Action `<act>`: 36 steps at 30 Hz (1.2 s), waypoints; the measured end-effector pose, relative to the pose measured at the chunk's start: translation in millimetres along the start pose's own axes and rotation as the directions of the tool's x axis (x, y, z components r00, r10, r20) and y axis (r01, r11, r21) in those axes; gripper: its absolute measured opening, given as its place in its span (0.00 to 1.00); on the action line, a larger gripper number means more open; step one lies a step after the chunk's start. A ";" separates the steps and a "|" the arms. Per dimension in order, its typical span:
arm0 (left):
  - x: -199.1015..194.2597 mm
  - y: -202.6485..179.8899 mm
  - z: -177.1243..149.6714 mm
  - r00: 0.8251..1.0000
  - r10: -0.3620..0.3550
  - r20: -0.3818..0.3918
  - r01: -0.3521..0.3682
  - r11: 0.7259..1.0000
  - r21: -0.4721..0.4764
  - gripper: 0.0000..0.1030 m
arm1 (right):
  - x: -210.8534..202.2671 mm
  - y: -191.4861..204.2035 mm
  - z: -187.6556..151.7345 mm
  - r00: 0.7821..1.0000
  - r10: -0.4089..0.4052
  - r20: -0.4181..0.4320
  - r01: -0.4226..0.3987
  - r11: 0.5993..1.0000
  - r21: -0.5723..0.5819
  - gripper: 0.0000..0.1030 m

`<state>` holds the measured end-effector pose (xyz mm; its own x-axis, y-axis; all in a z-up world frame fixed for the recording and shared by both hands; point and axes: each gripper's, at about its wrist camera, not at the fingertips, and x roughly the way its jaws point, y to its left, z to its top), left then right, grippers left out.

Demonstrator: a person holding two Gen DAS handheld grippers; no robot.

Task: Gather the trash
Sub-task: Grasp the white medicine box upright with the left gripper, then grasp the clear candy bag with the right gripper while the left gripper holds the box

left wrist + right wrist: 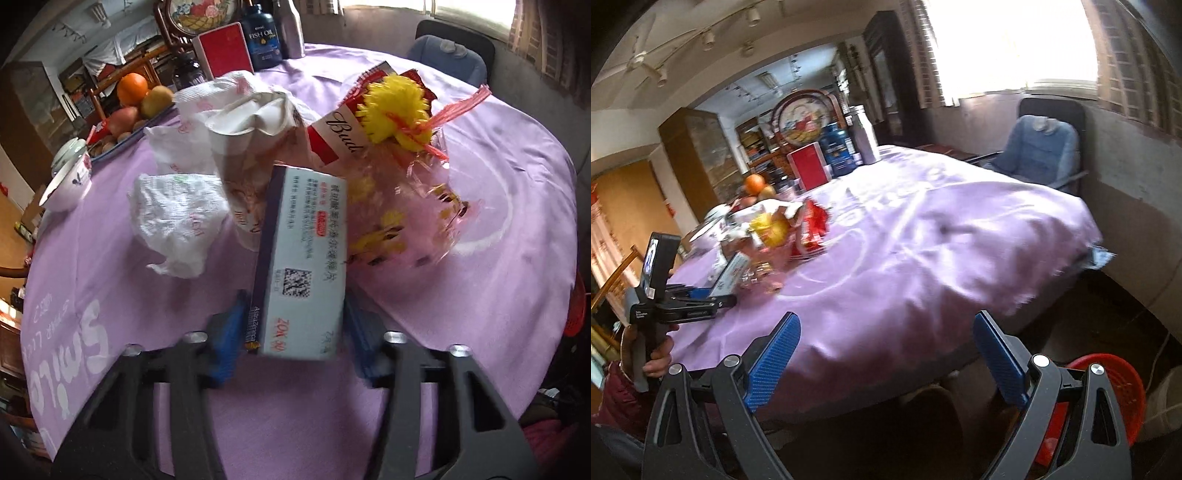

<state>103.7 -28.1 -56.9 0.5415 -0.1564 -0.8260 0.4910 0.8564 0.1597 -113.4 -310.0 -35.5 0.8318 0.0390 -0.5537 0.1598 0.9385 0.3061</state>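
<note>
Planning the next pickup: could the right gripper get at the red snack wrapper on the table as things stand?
Probably yes. The right gripper is open and empty, and bare purple tablecloth lies between it and the red snack wrapper; nothing blocks that side.

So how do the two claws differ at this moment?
The left claw is shut on a white cardboard medicine box, while the right claw stands open with nothing between its pads. The left claw hangs over the trash pile on the lilac tablecloth; the right claw is off the table's near edge, above a red plastic basket. Both have blue ribbed pads on black frames.
</note>
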 end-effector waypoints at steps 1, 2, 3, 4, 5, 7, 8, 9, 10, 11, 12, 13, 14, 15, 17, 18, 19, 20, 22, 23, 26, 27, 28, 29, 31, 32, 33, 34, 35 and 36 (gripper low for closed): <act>-5.1 5.9 -1.8 1.000 0.002 0.021 -0.002 1.000 -0.019 0.47 | 3.6 5.7 2.0 1.000 0.014 -0.004 -0.014 1.000 -0.010 0.90; -8.8 10.8 -3.4 0.999 -0.001 0.034 0.002 0.999 -0.034 0.47 | 8.5 13.7 5.1 0.999 0.034 -0.010 -0.034 0.999 -0.024 0.90; -11.9 15.2 -5.2 0.999 -0.008 0.045 0.010 0.999 -0.048 0.47 | 12.5 20.6 7.2 0.999 0.051 -0.015 -0.052 0.998 -0.036 0.90; -14.7 21.8 -7.9 0.998 -0.024 0.055 0.028 0.997 -0.066 0.47 | 17.2 27.5 9.3 0.997 0.071 -0.022 -0.072 0.996 -0.049 0.90; -15.1 25.7 -9.7 0.998 -0.036 0.058 0.041 0.996 -0.080 0.47 | 24.2 37.7 12.2 0.995 0.098 -0.032 -0.100 0.993 -0.066 0.90; -11.3 31.0 -13.6 0.997 -0.067 0.044 0.071 0.992 -0.106 0.47 | 33.9 51.7 15.2 0.990 0.131 -0.050 -0.135 0.987 -0.086 0.90; -8.9 32.1 -14.9 0.997 -0.073 0.031 0.076 0.990 -0.115 0.47 | 42.7 61.9 18.1 0.986 0.155 -0.065 -0.162 0.982 -0.102 0.90; -9.1 33.0 -15.0 0.997 -0.074 0.030 0.077 0.989 -0.122 0.47 | 47.7 67.6 19.6 0.983 0.166 -0.074 -0.173 0.979 -0.110 0.90; -11.8 35.3 -15.0 0.996 -0.081 0.048 0.086 0.987 -0.133 0.49 | 56.0 76.3 22.0 0.980 0.181 -0.088 -0.191 0.974 -0.124 0.90; -13.3 36.8 -14.8 0.994 -0.093 0.058 0.101 0.985 -0.137 0.49 | 62.8 83.8 24.2 0.977 0.191 -0.099 -0.203 0.970 -0.132 0.90; -14.3 36.5 -14.8 0.993 -0.102 0.063 0.110 0.985 -0.137 0.49 | 67.4 89.4 25.1 0.975 0.197 -0.105 -0.210 0.968 -0.137 0.90; -14.1 35.2 -14.8 0.992 -0.106 0.062 0.114 0.985 -0.130 0.49 | 75.4 95.7 28.4 0.972 0.206 -0.116 -0.222 0.965 -0.141 0.90; -13.9 33.1 -14.8 0.992 -0.109 0.058 0.115 0.986 -0.119 0.49 | 82.6 99.8 31.8 0.969 0.213 -0.125 -0.230 0.963 -0.139 0.89; -14.3 31.5 -14.6 0.992 -0.109 0.058 0.115 0.987 -0.111 0.49 | 88.6 103.7 33.8 0.967 0.219 -0.133 -0.236 0.962 -0.135 0.88; -16.8 27.7 -15.5 0.992 -0.106 0.070 0.112 0.990 -0.091 0.49 | 104.1 111.1 39.5 0.955 0.248 -0.162 -0.268 0.957 -0.112 0.86; -18.0 26.0 -15.6 0.992 -0.102 0.075 0.108 0.991 -0.084 0.49 | 110.5 113.9 41.3 0.951 0.257 -0.174 -0.277 0.955 -0.103 0.86; -18.4 25.4 -16.0 0.992 -0.099 0.078 0.105 0.991 -0.081 0.49 | 117.7 117.5 42.9 0.947 0.262 -0.187 -0.283 0.954 -0.097 0.85; -18.8 25.1 -16.1 0.992 -0.096 0.080 0.103 0.991 -0.081 0.49 | 122.7 121.2 43.4 0.945 0.264 -0.195 -0.286 0.953 -0.095 0.85; -17.5 26.9 -16.4 0.992 -0.097 0.075 0.104 0.991 -0.089 0.49 | 133.4 127.7 44.3 0.942 0.262 -0.209 -0.286 0.953 -0.096 0.85; -16.7 27.7 -16.2 0.993 -0.099 0.070 0.105 0.990 -0.094 0.49 | 139.9 131.0 45.6 0.943 0.254 -0.217 -0.279 0.955 -0.096 0.85; -15.5 30.2 -16.1 0.992 -0.108 0.063 0.114 0.988 -0.103 0.51 | 154.7 138.3 47.1 0.941 0.234 -0.243 -0.262 0.961 -0.090 0.85; -14.8 30.7 -15.8 0.992 -0.111 0.060 0.116 0.988 -0.104 0.52 | 158.5 140.9 46.6 0.941 0.229 -0.251 -0.259 0.962 -0.091 0.85; -14.1 30.5 -15.6 0.992 -0.115 0.056 0.120 0.987 -0.102 0.52 | 162.7 143.5 46.6 0.940 0.223 -0.258 -0.254 0.962 -0.095 0.85; -14.1 30.2 -15.9 0.992 -0.116 0.055 0.121 0.988 -0.100 0.52 | 166.5 146.3 46.0 0.940 0.216 -0.265 -0.250 0.963 -0.102 0.85; -14.1 29.1 -15.9 0.992 -0.116 0.055 0.121 0.988 -0.093 0.54 | 172.2 148.5 44.5 0.935 0.217 -0.282 -0.256 0.960 -0.112 0.59; -14.4 28.6 -16.1 0.992 -0.115 0.056 0.120 0.989 -0.090 0.55 | 173.0 148.0 43.8 0.929 0.227 -0.292 -0.270 0.956 -0.114 0.18; -14.7 28.5 -16.2 0.992 -0.114 0.057 0.119 0.989 -0.088 0.56 | 171.4 146.5 43.2 0.923 0.249 -0.292 -0.290 0.951 -0.106 0.17; -15.0 27.9 -16.3 0.992 -0.112 0.058 0.117 0.990 -0.085 0.57 | 163.1 144.6 43.7 0.932 0.254 -0.260 -0.290 0.951 -0.110 0.17; -15.1 27.6 -16.4 0.992 -0.112 0.058 0.116 0.990 -0.083 0.57 | 155.3 144.6 44.5 0.943 0.242 -0.228 -0.276 0.952 -0.132 0.16; -15.3 27.2 -16.4 0.992 -0.111 0.060 0.116 0.990 -0.081 0.58 | 143.8 146.1 45.5 0.955 0.229 -0.188 -0.261 0.950 -0.169 0.16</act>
<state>97.5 5.7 -48.8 0.5233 -0.2795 -0.8050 0.4936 0.8695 0.0191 53.7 -182.9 -35.2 0.7311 0.3168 -0.6043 -0.1552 0.9397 0.3049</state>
